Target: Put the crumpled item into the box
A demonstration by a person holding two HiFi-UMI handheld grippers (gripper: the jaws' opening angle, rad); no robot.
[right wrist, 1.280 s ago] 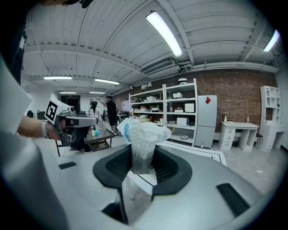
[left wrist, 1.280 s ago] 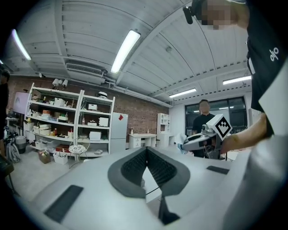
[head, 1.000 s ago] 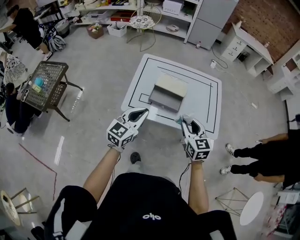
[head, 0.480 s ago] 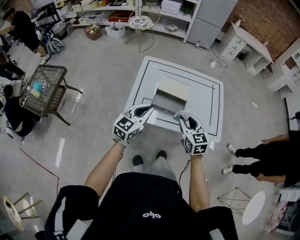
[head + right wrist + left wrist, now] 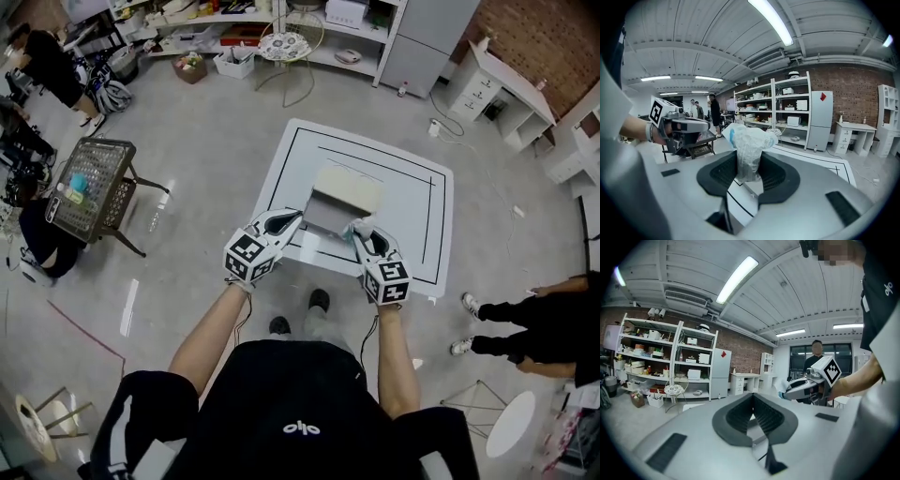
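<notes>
Head view: right tool [image 5: 364,236] clamps a crumpled white-and-blue plastic wad [image 5: 355,228] beside the near corner of the open grey box [image 5: 328,212] on the white table [image 5: 417,220]. Left tool [image 5: 288,221] is closed and empty. Best to carry the wad fully over the opening before releasing.

A glossy grey concrete floor [image 5: 206,150] runs to white open metal shelving [image 5: 281,19] and a tall grey cabinet [image 5: 417,42] at the far side, a red brick wall [image 5: 553,37] and white drawered desk [image 5: 492,94] far right, a dark wire-mesh table [image 5: 94,178] left, under long fluorescent ceiling tubes [image 5: 736,280].

Both arms fwd; L gripper [image 5: 296,217] jaws together, R gripper [image 5: 360,235] jaws clamping crumpled item [image 5: 748,143].
</notes>
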